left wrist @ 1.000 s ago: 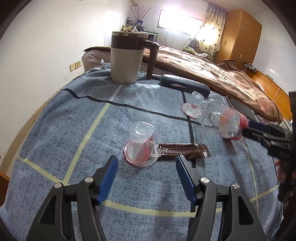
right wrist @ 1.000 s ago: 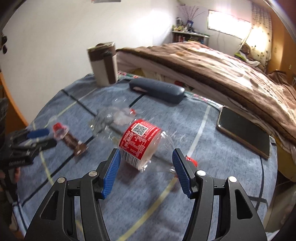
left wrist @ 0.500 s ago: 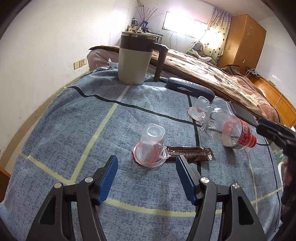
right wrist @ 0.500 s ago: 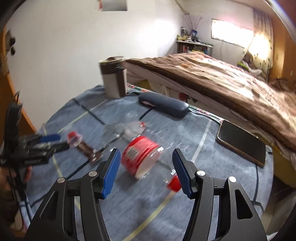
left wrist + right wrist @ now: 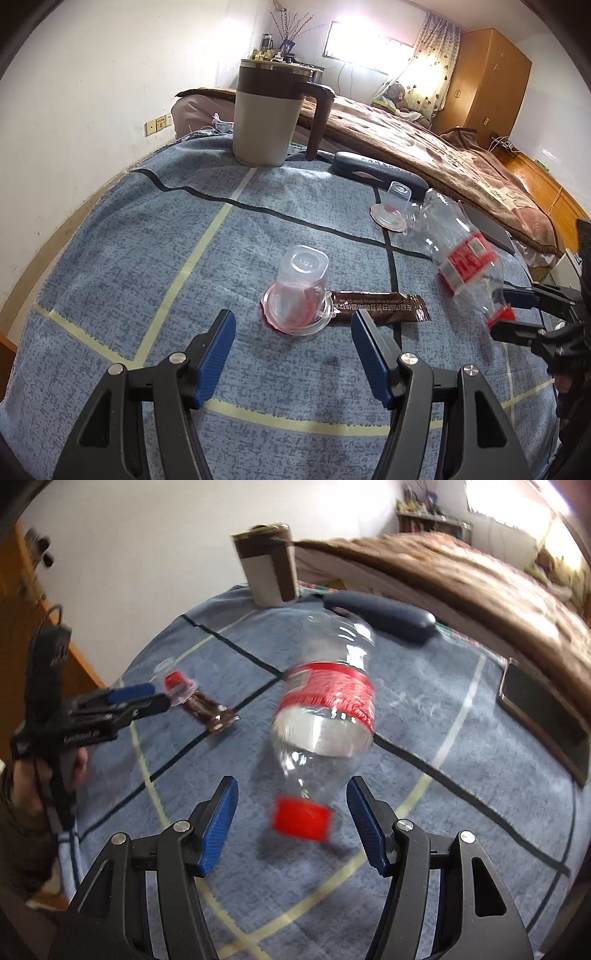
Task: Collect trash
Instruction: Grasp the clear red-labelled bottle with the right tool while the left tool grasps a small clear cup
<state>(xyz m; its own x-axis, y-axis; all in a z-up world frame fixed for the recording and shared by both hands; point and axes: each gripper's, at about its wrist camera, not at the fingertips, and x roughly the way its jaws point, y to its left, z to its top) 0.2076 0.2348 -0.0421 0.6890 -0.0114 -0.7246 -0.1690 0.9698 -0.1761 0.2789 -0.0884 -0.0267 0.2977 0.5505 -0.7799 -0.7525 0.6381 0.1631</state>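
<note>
A: Bottle (image 5: 325, 716), which way?
B: Clear plastic, lying on the table (image 5: 110, 266) toward its right edge. Long axis runs from the far edge to the near right; red cap (image 5: 301, 818) points at the right gripper (image 5: 291, 819), base points at the dark case (image 5: 384, 614) by the far edge.
A: Jaws?
B: Right jaws are opening, cap sits between them, pads not pressing. Left gripper (image 5: 291, 354) has its jaws open, nothing between them.
A: Other trash?
B: Upturned clear cup (image 5: 299, 291) mid-table ahead of the left gripper, brown wrapper (image 5: 380, 304) touching its rim, long axis left to right. Second cup (image 5: 393, 206) beside the bottle's base.
A: Writing?
B: Red label (image 5: 328, 690) has white print, blurred, can't read. Wrapper print is too small. Mug (image 5: 266, 114) stands upright at the far edge.
</note>
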